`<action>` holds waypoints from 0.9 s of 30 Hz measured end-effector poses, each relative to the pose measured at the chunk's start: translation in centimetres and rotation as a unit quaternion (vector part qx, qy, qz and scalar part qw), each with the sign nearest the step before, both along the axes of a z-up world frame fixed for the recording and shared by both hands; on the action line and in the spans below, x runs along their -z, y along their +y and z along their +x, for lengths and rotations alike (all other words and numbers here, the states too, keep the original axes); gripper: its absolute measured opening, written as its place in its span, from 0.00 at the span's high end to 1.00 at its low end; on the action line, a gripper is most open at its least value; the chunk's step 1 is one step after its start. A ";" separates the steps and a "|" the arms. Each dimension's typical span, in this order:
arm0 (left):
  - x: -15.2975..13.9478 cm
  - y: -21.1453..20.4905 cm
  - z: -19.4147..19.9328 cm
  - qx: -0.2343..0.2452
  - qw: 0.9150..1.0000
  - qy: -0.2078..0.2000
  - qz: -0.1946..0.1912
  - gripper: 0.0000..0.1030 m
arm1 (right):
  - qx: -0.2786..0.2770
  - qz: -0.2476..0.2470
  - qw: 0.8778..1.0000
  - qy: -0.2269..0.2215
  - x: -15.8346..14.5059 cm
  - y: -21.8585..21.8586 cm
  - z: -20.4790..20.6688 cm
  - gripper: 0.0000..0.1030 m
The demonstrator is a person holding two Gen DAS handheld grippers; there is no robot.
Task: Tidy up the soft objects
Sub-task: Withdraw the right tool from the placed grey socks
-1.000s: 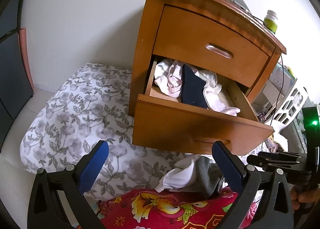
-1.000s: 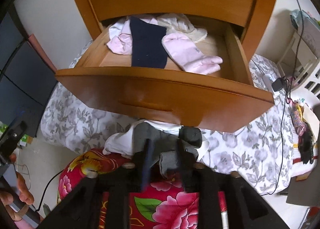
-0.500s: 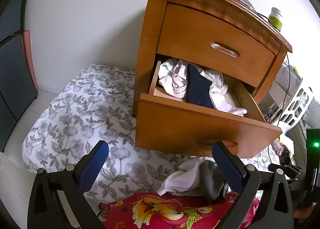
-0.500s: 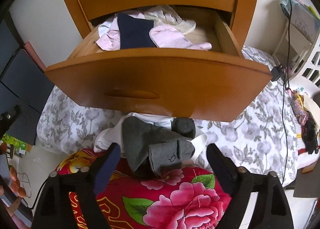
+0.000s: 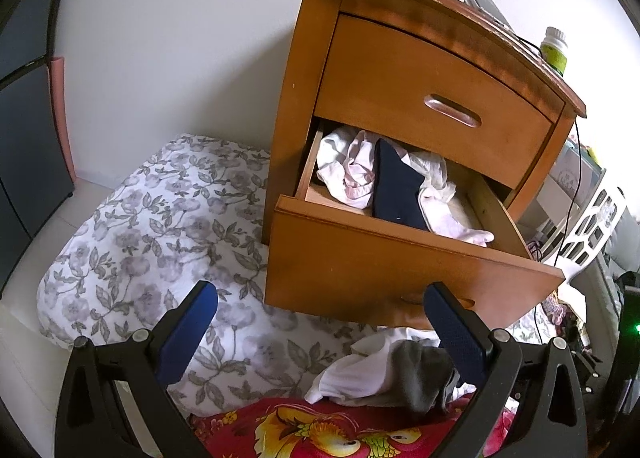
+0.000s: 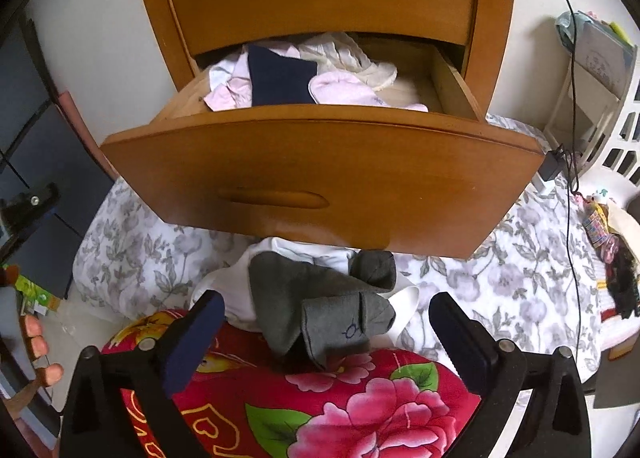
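The lower drawer [image 6: 320, 162] of the wooden nightstand [image 5: 400, 70] stands pulled out, and some of the job looks done — a navy sock [image 6: 280, 76], pink pieces [image 6: 344, 92] and a cream garment [image 6: 360, 62] already lie loosely inside it, more heaped than folded. What is left sits below: a small pile on the red floral blanket [image 6: 360, 410], just under the drawer front, made of grey socks [image 6: 320, 314] lying over a white garment [image 6: 236, 298]. I'd judge the task somewhere past the middle, with this pile yet to go in.

The right gripper [image 6: 324, 334] tips steeply down over the pile; its jaws have just been opening and now stand spread wide, the grey socks between them but not pinched — it grips nothing. The left gripper [image 5: 320, 330] is angled more gently toward the nightstand, jaws likewise wide apart and empty, the pile close beside its right finger.
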State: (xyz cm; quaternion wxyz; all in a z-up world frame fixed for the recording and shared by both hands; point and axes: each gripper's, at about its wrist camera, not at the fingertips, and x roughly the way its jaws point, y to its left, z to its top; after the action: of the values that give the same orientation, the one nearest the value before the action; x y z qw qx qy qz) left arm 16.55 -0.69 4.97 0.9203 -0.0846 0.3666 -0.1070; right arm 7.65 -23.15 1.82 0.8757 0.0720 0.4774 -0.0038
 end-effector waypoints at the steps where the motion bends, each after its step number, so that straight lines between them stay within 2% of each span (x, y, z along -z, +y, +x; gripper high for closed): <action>1: 0.0 0.0 0.0 0.001 1.000 -0.001 0.000 0.00 | 0.002 -0.003 1.000 -0.003 0.0 0.1 -0.1 0.00; 12: -1.2 -1.4 0.9 0.024 1.000 -0.005 0.018 0.00 | -0.003 -0.008 1.000 -0.018 0.5 0.6 -1.1 0.00; 18: -2.5 -2.5 3.0 0.038 0.999 0.026 0.013 0.00 | 0.012 0.001 1.000 -0.010 1.6 -0.1 -1.1 0.00; 23: -3.9 -4.3 5.1 0.057 0.996 0.028 0.064 0.00 | 0.024 0.002 1.000 -0.012 2.2 -0.7 -1.3 0.00; 27: -4.6 -5.0 7.3 0.073 0.994 0.055 0.054 0.00 | 0.038 -0.005 0.999 -0.033 1.8 -1.4 -1.6 0.00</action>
State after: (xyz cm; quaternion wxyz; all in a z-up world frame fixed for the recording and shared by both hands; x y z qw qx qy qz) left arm 23.86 -5.71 9.59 0.8919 -0.0136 0.4268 -0.1492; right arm 6.02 -24.56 0.02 0.8904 0.0860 0.4456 -0.0367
